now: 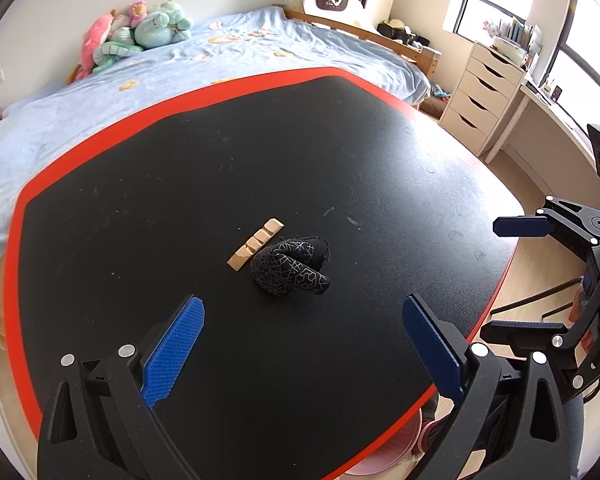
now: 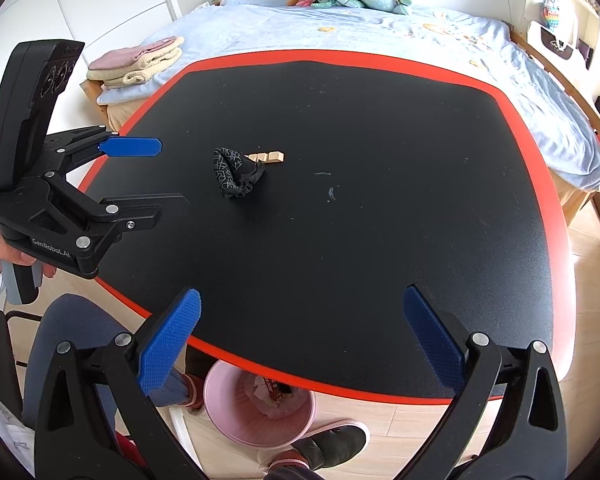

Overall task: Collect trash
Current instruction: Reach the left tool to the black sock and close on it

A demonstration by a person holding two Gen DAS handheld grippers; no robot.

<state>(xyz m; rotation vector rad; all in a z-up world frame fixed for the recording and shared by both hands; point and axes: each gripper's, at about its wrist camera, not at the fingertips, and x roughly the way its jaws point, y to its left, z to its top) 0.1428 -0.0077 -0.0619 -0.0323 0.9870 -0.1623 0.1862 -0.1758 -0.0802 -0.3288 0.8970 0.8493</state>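
A crumpled black sock with a grey line pattern (image 1: 290,266) lies mid-table, touching a tan segmented wooden strip (image 1: 256,243). Both also show in the right wrist view: sock (image 2: 236,174), strip (image 2: 269,157). My left gripper (image 1: 300,350) is open and empty, hovering just short of the sock; it also shows in the right wrist view (image 2: 156,174). My right gripper (image 2: 300,338) is open and empty above the table's near edge; it appears at the right in the left wrist view (image 1: 504,276). A pink trash bin (image 2: 260,404) holding some waste stands on the floor under the table edge.
The black table has a red border (image 1: 100,128). A blue-sheeted bed (image 1: 220,52) with plush toys (image 1: 140,32) lies behind it. Folded towels (image 2: 136,62) lie on the bed. A white drawer unit (image 1: 484,96) stands at the right. A blue chair seat (image 2: 72,344) and slippered feet (image 2: 328,446) are below.
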